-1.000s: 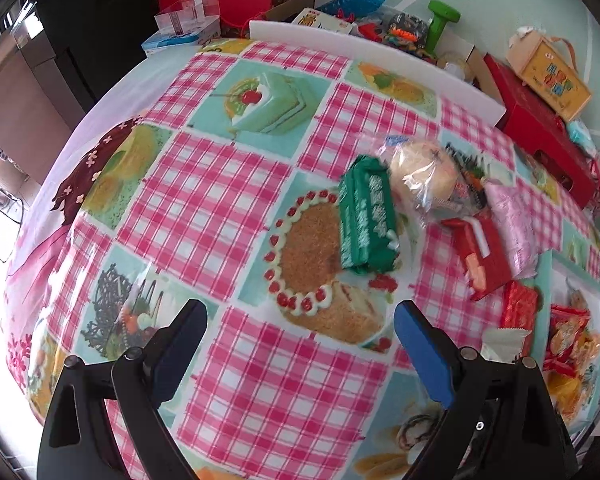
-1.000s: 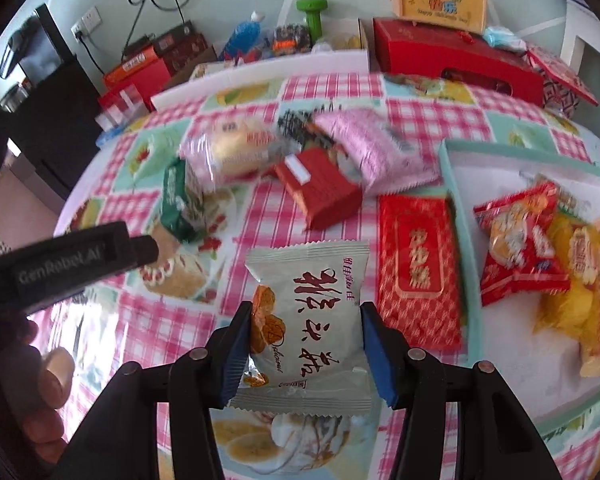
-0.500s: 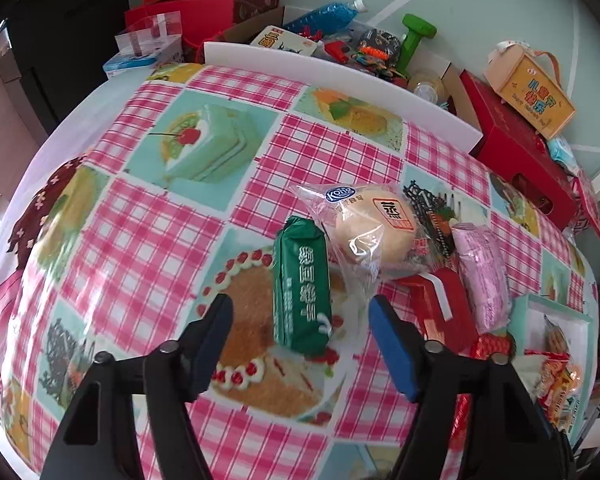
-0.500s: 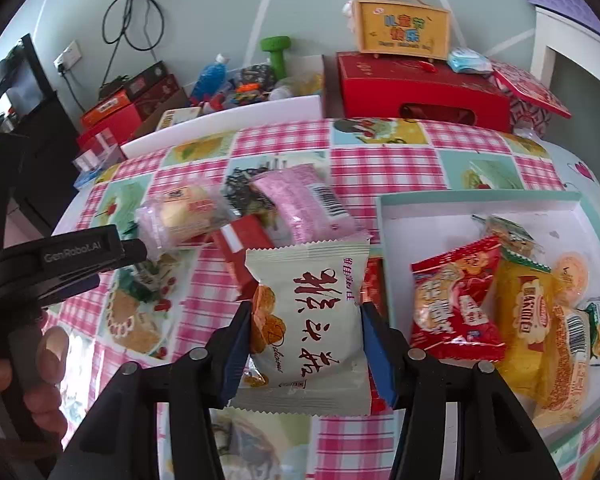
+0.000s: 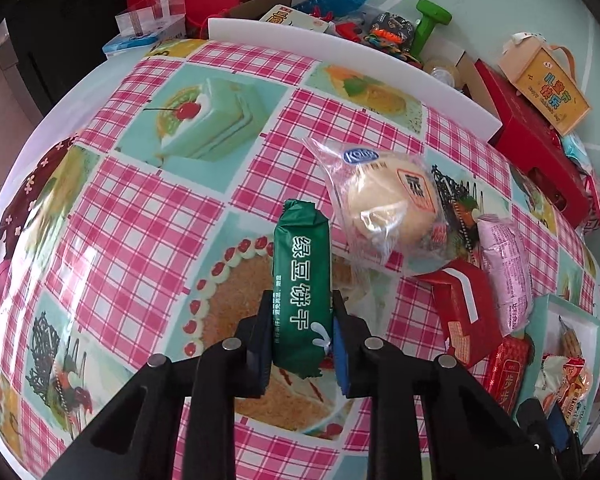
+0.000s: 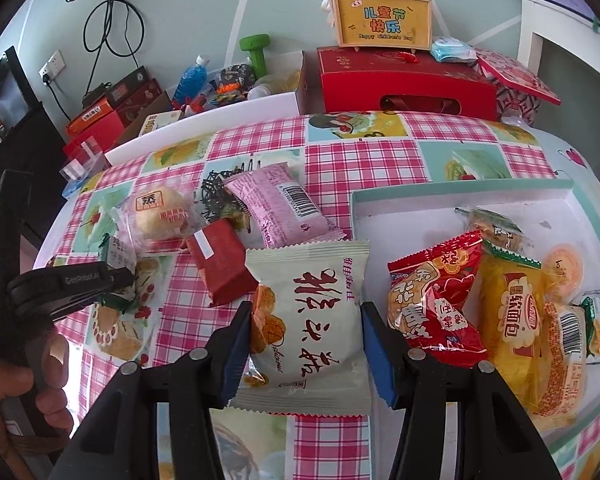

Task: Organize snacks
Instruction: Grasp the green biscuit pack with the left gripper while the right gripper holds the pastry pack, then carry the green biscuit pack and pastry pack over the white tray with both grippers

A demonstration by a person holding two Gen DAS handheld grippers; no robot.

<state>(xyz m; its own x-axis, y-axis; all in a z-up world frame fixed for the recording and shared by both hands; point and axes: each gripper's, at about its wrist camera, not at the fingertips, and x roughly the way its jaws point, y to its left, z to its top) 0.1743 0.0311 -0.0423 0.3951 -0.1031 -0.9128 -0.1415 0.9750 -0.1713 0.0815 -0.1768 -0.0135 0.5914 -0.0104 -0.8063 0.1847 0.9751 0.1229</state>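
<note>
**Both claws clamped on snack packets**

Left claw (image 5: 302,320): just closed onto green biscuit packet (image 5: 302,280), lying on checked surface (image 5: 140,216). Right claw (image 6: 306,332): clamped on white cracker packet (image 6: 308,320), near white tray (image 6: 420,200). In tray: red packet (image 6: 436,300), yellow bread packet (image 6: 516,320), smaller snacks. Farther, toward back edge: red box (image 6: 220,264), bun (image 6: 160,212), pink packet (image 6: 280,204).

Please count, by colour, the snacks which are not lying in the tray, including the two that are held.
green pack: 1
white pack: 1
pink pack: 1
clear bun bag: 1
red box and red packet: 2
Total: 6
</note>
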